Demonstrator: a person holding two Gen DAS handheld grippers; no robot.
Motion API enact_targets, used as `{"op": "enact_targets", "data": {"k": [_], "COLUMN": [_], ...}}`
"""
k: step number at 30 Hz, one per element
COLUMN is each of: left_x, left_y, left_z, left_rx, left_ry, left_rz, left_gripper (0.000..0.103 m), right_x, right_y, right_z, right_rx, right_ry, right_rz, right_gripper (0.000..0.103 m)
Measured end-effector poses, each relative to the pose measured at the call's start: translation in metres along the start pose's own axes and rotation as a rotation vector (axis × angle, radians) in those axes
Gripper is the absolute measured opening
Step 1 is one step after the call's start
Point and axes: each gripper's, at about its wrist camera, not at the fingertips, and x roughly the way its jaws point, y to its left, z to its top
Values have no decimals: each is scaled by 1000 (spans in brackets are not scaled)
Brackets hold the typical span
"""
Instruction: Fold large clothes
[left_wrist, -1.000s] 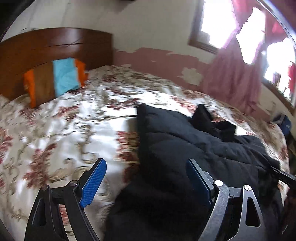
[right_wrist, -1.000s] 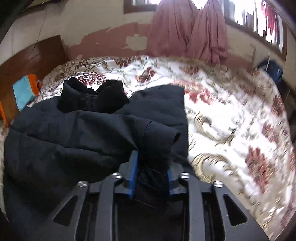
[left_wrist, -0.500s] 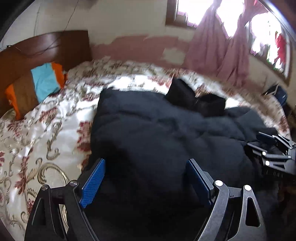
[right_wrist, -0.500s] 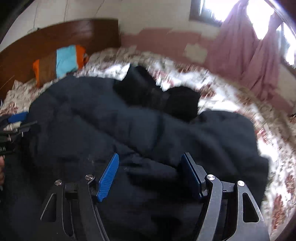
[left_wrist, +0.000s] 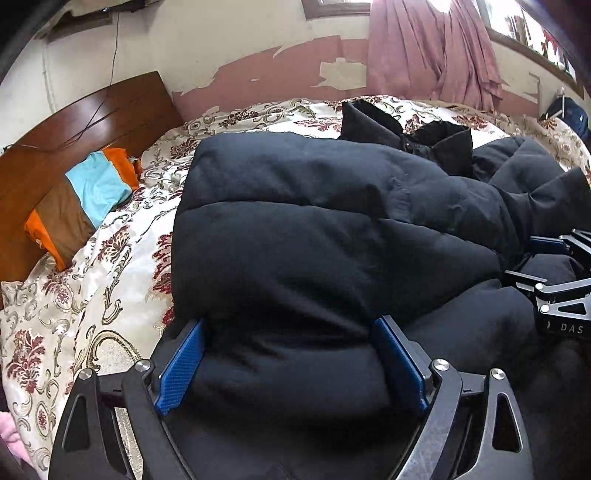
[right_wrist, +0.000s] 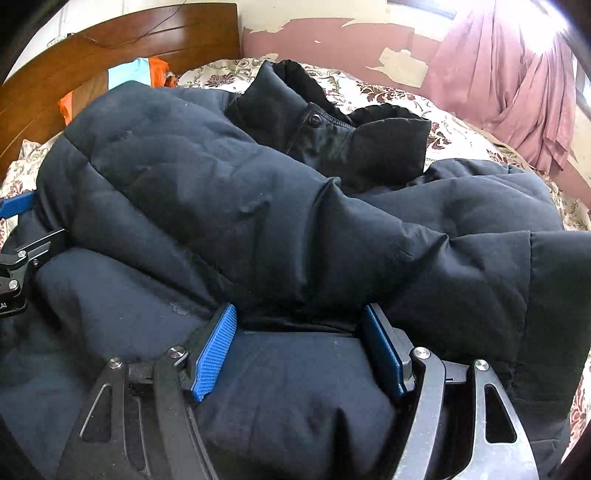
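From the right wrist alone, the black jacket's collar snap shows.

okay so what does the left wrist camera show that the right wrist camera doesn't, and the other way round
Only the left wrist view shows a blue bag at the far right edge of the bed. Only the right wrist view shows the snap button on the collar. Both show the black padded jacket on the floral bedspread, the striped pillow against the wooden headboard, the pink curtain, and the left gripper and right gripper, both open.
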Motion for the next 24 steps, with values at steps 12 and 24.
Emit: {"op": "enact_targets", "data": {"k": [12,24], "left_x": [-42,-100], "left_y": [28,42], "left_z": [4,-4], "left_rx": [-194,-170], "left_ry": [-20,-134], "left_rz": [-237,-212], "left_gripper": [93,96], "right_x": [-76,-168], "right_y": [-4,-2], "right_z": [-11,-12], "right_rx": [39,35], "right_ry": [-89,-110], "right_rz": [-37,-56], "right_gripper": [85,90]}}
